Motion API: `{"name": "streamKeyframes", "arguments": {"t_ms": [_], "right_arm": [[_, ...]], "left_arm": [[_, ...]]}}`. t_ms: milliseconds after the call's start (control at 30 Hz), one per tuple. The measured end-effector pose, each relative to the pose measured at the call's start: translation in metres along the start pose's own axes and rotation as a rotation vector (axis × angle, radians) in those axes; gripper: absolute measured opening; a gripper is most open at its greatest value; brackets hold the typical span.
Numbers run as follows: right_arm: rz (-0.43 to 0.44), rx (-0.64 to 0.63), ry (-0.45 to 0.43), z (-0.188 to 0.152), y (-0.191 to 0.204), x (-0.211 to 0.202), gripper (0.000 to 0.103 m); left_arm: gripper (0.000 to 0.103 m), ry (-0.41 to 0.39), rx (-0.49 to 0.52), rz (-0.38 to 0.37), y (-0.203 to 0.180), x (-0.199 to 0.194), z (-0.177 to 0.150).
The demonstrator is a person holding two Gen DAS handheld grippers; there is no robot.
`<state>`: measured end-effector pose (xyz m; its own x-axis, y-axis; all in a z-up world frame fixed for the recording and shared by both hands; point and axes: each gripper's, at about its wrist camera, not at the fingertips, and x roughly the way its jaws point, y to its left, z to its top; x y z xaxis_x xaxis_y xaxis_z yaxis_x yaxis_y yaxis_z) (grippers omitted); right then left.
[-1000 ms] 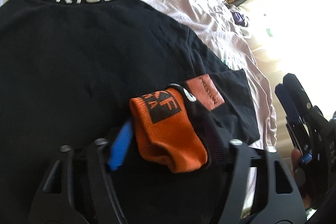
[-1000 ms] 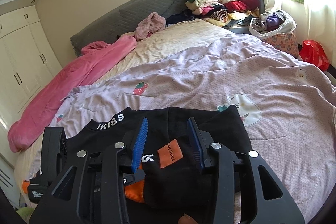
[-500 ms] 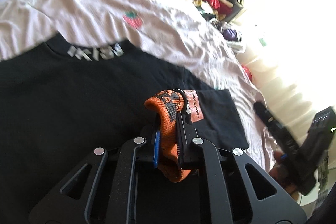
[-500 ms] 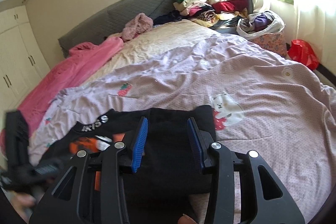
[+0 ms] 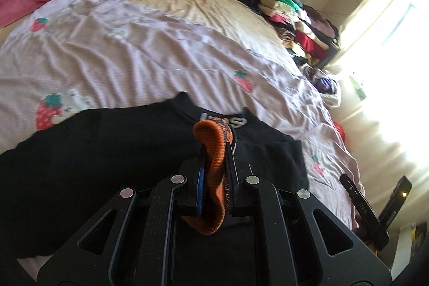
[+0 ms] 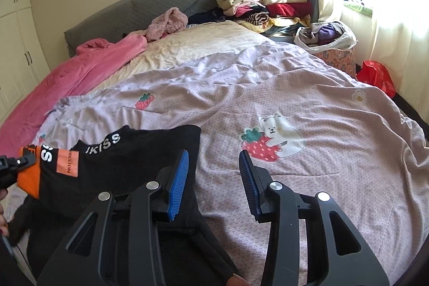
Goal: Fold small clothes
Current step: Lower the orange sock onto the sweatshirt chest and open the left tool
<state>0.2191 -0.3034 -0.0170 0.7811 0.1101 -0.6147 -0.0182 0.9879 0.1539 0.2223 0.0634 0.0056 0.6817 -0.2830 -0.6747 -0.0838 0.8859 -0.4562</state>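
Observation:
A black sweatshirt (image 5: 107,152) with white lettering on its collar (image 6: 103,144) lies on the lilac strawberry-print bedspread (image 6: 295,98). One sleeve ends in an orange knit cuff (image 5: 210,133) with an orange label (image 6: 67,164). My left gripper (image 5: 214,152) is shut on that cuff and holds it raised over the garment. It also shows at the left edge of the right wrist view, where the left gripper (image 6: 16,165) pinches the cuff (image 6: 29,176). My right gripper (image 6: 213,154) hovers open at the sweatshirt's right edge with nothing between its blue pads (image 6: 178,178).
A pink blanket (image 6: 80,77) lies along the bed's far left side below a grey headboard (image 6: 150,4). Folded clothes (image 6: 265,2) are stacked at the far right corner, with a bag of clothes (image 6: 325,34) and a red bag (image 6: 376,74) beside the bed.
My left gripper shut on the orange cuff, then lifted it and carried it leftward across the sweatshirt. The right gripper stayed open and nearly still.

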Motion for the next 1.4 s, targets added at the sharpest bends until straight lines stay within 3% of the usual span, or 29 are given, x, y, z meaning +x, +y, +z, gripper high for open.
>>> {"name": "streamKeyframes", "arguments": {"t_ms": [400,733,867,1067,1233,1400], "right_arm": [[0.035,-0.080,-0.009,-0.006,0.026,0.001,0.039],[0.053,-0.140,-0.002,-0.012,0.047,0.004,0.039],[0.058,-0.154,0.002,-0.014,0.051,0.006,0.039],[0.066,-0.162,0.014,-0.015,0.053,0.009,0.039],[0.092,-0.227,0.046,-0.020,0.070,0.016,0.042],[0.088,-0.258,0.160,-0.033,0.077,0.041,0.045]], "left_arm": [[0.009,0.037,-0.014,0.045,0.023,0.004,-0.007],[0.011,-0.034,0.043,0.115,0.021,-0.016,-0.010],[0.019,0.019,0.075,0.114,0.017,0.000,-0.016],[0.022,0.197,0.131,0.217,0.029,0.050,-0.048],[0.022,0.168,0.148,0.202,0.035,0.049,-0.057],[0.022,0.165,0.147,0.191,0.036,0.048,-0.057]]}}
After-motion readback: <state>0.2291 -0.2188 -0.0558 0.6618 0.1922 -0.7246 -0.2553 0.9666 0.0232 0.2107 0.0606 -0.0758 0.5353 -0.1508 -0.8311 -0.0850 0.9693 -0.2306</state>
